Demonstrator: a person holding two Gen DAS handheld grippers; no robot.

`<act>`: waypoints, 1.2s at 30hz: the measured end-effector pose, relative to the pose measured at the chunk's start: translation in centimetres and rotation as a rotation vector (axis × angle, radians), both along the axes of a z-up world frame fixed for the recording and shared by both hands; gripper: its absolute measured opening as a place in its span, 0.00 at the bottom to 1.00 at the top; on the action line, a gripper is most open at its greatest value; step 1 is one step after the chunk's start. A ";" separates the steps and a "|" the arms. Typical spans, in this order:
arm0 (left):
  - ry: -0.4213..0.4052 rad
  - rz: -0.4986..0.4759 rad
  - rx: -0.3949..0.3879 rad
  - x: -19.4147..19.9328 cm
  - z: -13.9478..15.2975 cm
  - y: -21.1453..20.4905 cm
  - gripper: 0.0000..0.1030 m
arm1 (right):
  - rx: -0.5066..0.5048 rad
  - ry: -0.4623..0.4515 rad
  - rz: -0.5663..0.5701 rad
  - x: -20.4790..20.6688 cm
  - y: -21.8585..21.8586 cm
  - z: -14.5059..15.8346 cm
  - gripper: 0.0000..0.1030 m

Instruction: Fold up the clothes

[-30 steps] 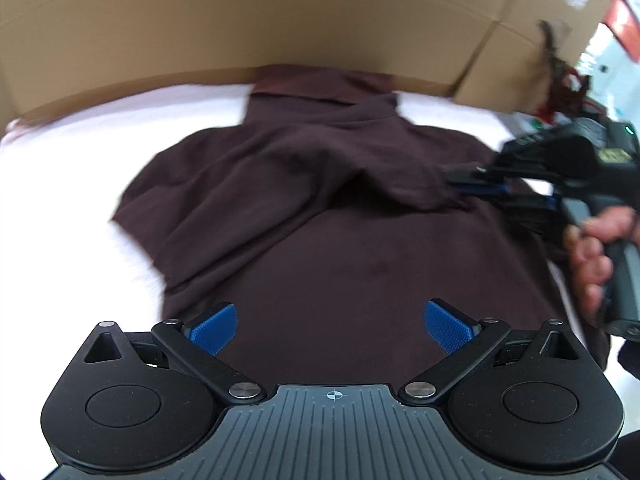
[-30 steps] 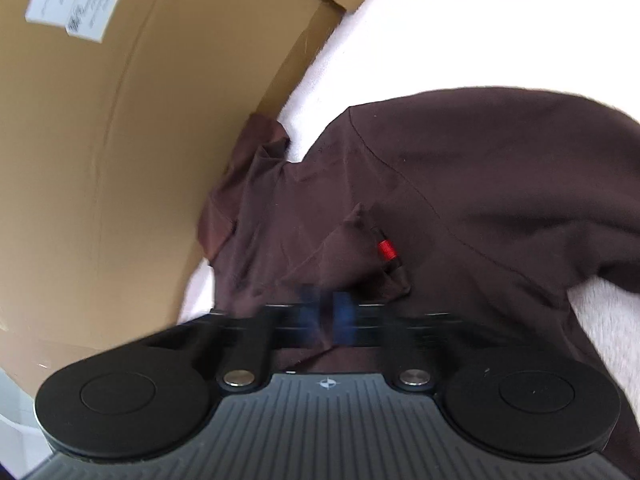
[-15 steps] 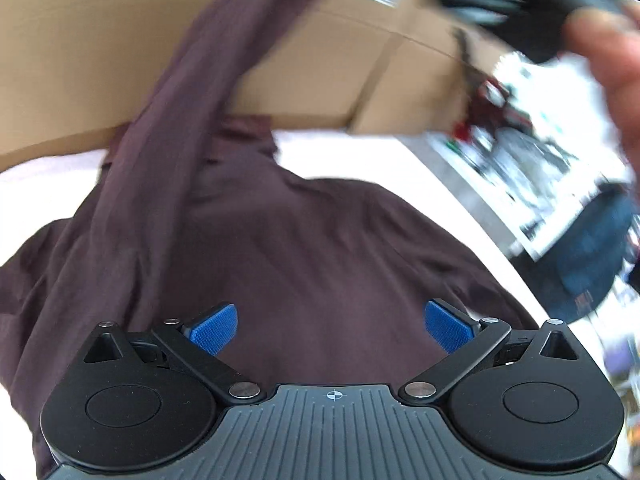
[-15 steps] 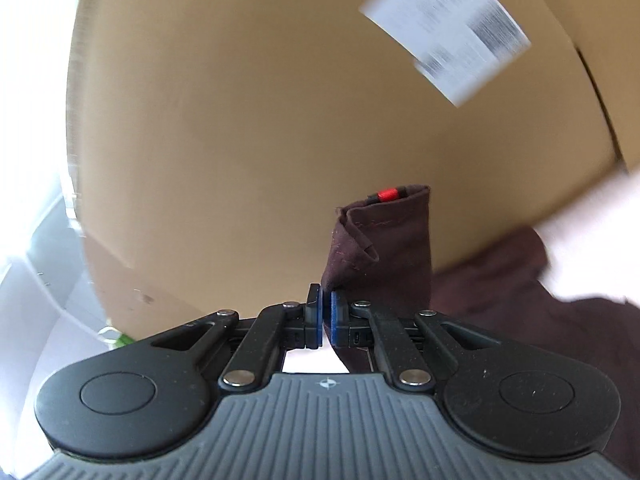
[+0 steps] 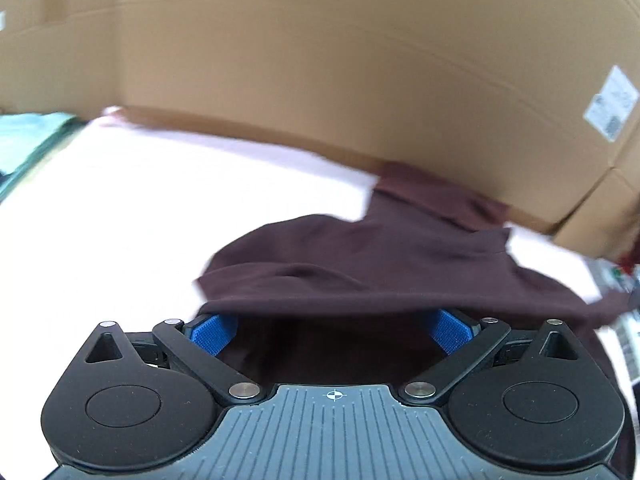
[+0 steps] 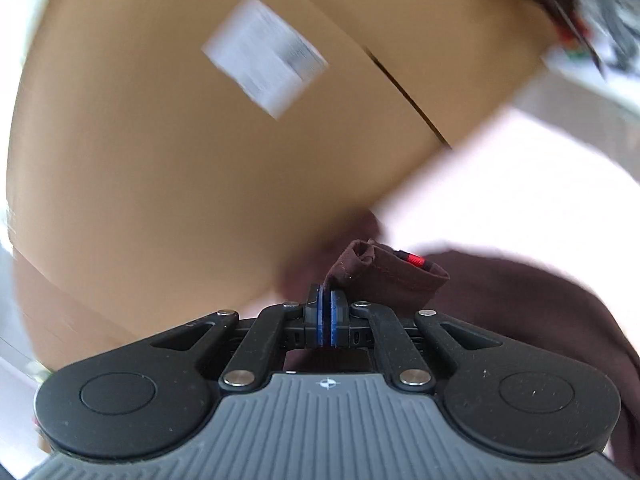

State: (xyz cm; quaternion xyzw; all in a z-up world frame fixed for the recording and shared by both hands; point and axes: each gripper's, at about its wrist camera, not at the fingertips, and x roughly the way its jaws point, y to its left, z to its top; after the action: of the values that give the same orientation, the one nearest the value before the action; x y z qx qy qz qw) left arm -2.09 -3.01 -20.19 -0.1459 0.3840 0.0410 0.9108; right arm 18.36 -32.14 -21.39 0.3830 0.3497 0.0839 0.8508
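Note:
A dark maroon shirt (image 5: 400,256) lies on the white table cover (image 5: 160,208), its collar end near the cardboard wall. My left gripper (image 5: 332,326) is open and empty, low at the shirt's near edge; a fold of cloth drapes over its blue fingertips (image 5: 212,330). My right gripper (image 6: 327,312) is shut on the shirt's sleeve cuff (image 6: 388,276), which carries a small red tag (image 6: 416,259), and holds it lifted above the rest of the shirt (image 6: 540,312).
A tall cardboard wall (image 5: 320,60) with a white shipping label (image 5: 610,104) stands along the far side of the table. Greenish folded cloth (image 5: 28,136) lies at the far left. Clutter (image 5: 620,276) sits beyond the right table edge.
My right gripper lifted the sleeve off the shirt and now carries it lower, over the shirt body. My left gripper swung left and dropped to the shirt's near edge, still open.

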 end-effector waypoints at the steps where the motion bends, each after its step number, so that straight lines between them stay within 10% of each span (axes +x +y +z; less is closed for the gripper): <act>1: 0.016 0.009 -0.012 -0.3 -0.3 0.7 1.00 | -0.017 0.044 0.015 -0.3 0.4 -1.5 0.04; 8: 0.056 0.103 -0.036 -1.4 -1.4 4.5 1.00 | 0.028 0.186 0.050 -0.6 1.5 -4.9 0.04; 17: -0.005 0.105 -0.028 -0.9 0.5 4.8 1.00 | -0.043 -0.268 -0.002 1.0 1.2 7.3 0.04; 25: 0.006 -0.044 0.004 -1.1 0.9 1.9 1.00 | -0.106 0.255 -0.072 -1.3 -0.2 -6.0 0.04; 36: 0.076 -0.315 0.140 2.3 -1.0 -3.8 1.00 | -0.226 0.120 -0.150 0.5 -0.5 -2.5 0.04</act>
State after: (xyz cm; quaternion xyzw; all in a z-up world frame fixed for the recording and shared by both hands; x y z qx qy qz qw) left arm 0.25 -6.80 -21.19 -0.0184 0.4324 -0.0699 0.8988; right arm 18.81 -32.63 -23.87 0.3143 0.3774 -0.0429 0.8701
